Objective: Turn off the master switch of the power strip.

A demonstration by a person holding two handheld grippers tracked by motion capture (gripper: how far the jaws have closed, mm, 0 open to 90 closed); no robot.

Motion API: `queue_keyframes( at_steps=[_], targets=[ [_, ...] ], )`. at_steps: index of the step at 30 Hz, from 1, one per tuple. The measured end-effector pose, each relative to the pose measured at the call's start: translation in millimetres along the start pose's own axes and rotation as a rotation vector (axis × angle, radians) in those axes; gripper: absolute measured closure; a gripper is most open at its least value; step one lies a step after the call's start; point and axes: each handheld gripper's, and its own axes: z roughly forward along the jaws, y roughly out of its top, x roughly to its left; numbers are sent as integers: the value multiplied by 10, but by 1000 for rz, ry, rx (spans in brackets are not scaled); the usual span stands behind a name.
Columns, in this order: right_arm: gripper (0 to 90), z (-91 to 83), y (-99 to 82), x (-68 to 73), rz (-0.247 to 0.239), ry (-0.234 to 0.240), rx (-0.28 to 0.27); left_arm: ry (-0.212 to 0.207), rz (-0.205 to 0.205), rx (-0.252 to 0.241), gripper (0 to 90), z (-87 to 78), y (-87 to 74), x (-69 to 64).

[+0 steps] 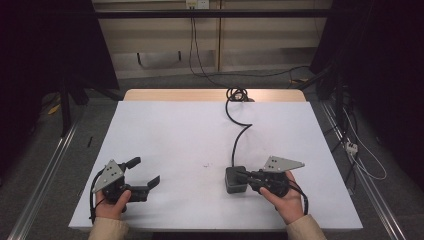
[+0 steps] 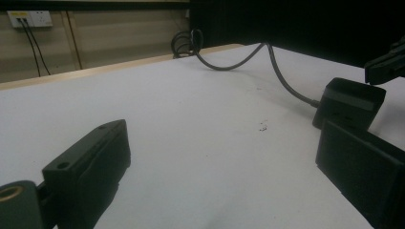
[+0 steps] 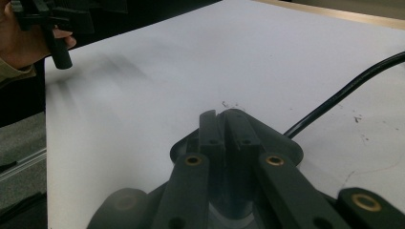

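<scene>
While the right tool [image 1: 246,176] rests low on the worktop [image 1: 175,130] with its jaws drawn almost together over the top of the dark power adapter [image 1: 235,179], the grip looks thin: in the right gripper view the two jaws meet with only a narrow slit between them, and I cannot tell whether they pinch a ridge or a plug on the block or merely press on it. The adapter sits directly under and ahead of that tool's tips, and its cable [image 1: 239,131] runs away from the tool toward the far edge, where it ends in a coil. The left tool [image 1: 145,175] lies well off to the side of the adapter, jaws spread wide and holding nothing (in its own view the block appears just past its right-hand jaw). A likely failure is the block slipping or tipping out if it is lifted by so small a purchase. Another is the stiff cable dragging it sideways, since the curve beyond the tool leaves little slack.
</scene>
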Motion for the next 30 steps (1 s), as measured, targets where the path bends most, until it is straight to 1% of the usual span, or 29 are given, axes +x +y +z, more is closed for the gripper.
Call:
queue_keyframes(
  at_steps=[16,30],
  targets=[
    [900,19,-16,-1,-11,-1,19,0,0,2,42,0,0,-2],
    [900,21,-15,2,-14,2,24,0,2,1,43,1,1,-2]
  ],
)
